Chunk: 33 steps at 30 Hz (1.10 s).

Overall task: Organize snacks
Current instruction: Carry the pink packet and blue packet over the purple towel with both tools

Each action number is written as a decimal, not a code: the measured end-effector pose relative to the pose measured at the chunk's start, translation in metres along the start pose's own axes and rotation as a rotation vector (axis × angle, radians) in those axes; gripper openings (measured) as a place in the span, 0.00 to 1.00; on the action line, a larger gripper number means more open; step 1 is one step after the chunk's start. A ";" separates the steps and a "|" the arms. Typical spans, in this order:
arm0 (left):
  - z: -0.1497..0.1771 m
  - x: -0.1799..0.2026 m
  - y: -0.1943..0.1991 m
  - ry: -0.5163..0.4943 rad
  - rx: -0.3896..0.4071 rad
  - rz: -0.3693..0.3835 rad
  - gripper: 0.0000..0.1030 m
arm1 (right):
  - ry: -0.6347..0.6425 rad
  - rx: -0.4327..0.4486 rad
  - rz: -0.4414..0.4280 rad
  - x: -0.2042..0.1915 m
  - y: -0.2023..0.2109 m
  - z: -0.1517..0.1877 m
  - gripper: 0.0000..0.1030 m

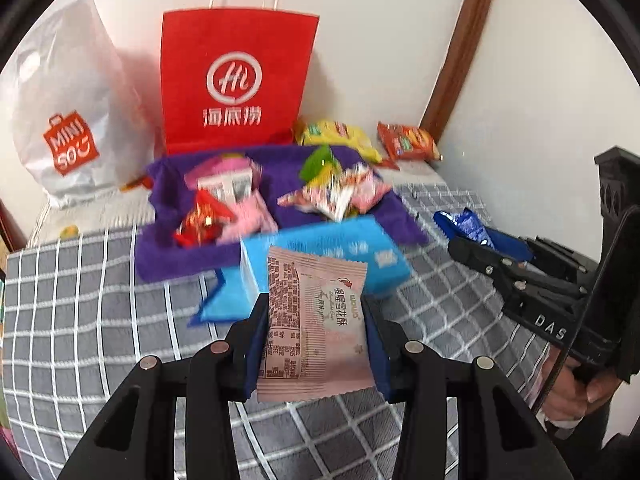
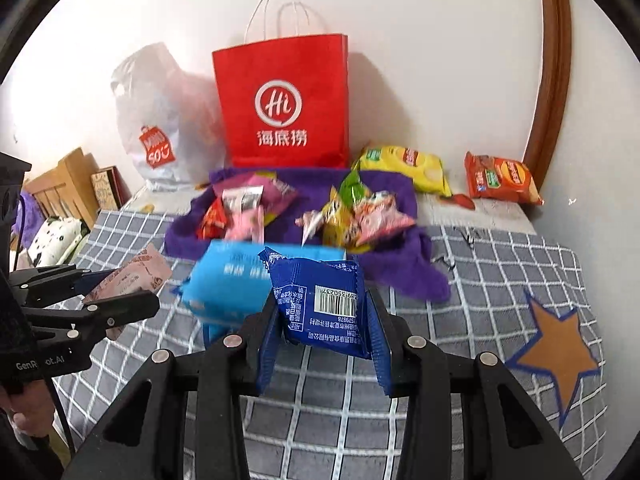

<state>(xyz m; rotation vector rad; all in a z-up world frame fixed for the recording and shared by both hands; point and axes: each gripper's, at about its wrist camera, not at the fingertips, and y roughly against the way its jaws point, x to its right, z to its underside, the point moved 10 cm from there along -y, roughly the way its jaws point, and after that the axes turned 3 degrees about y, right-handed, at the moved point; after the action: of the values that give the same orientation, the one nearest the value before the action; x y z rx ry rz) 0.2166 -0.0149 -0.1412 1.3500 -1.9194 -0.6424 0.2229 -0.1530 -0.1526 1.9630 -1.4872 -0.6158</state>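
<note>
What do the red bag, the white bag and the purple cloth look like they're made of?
Red bag: likely matte paper, with stiff flat sides, sharp creases and twisted white cord handles.
White bag: seems thin plastic film, slightly glossy, softly crumpled and slumping.
Purple cloth: looks like a fuzzy fabric, maybe fleece or towelling; matte, with limp, rumpled edges.

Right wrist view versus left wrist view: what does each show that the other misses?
Only the right wrist view shows the star patch, wooden rack and the blue packet held in the right gripper. Only the left shows the pink packet front-on in the left gripper. Both share the red bag and purple cloth.
</note>
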 end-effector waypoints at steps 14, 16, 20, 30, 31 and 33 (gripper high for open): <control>-0.093 -0.017 -0.017 0.018 0.051 -0.023 0.40 | -0.006 0.040 -0.006 0.008 -0.033 -0.097 0.39; -0.105 -0.021 -0.019 0.017 0.060 -0.030 0.40 | -0.008 0.047 -0.009 0.009 -0.039 -0.110 0.39; -0.128 -0.031 -0.028 0.013 0.070 -0.041 0.40 | -0.025 0.057 -0.056 0.006 -0.056 -0.135 0.39; -0.165 -0.068 -0.064 0.032 0.055 -0.092 0.40 | -0.053 0.039 -0.067 0.008 -0.112 -0.174 0.39; -0.166 -0.073 -0.069 0.046 0.054 -0.087 0.40 | -0.061 0.034 -0.076 0.009 -0.116 -0.174 0.39; -0.167 -0.081 -0.077 0.071 0.054 -0.090 0.40 | -0.067 0.029 -0.083 0.011 -0.127 -0.172 0.39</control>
<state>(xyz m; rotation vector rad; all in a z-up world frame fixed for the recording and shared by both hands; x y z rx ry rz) 0.4091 0.0348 -0.1112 1.4806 -1.8399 -0.5825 0.4290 -0.1074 -0.1181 2.0533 -1.4686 -0.7052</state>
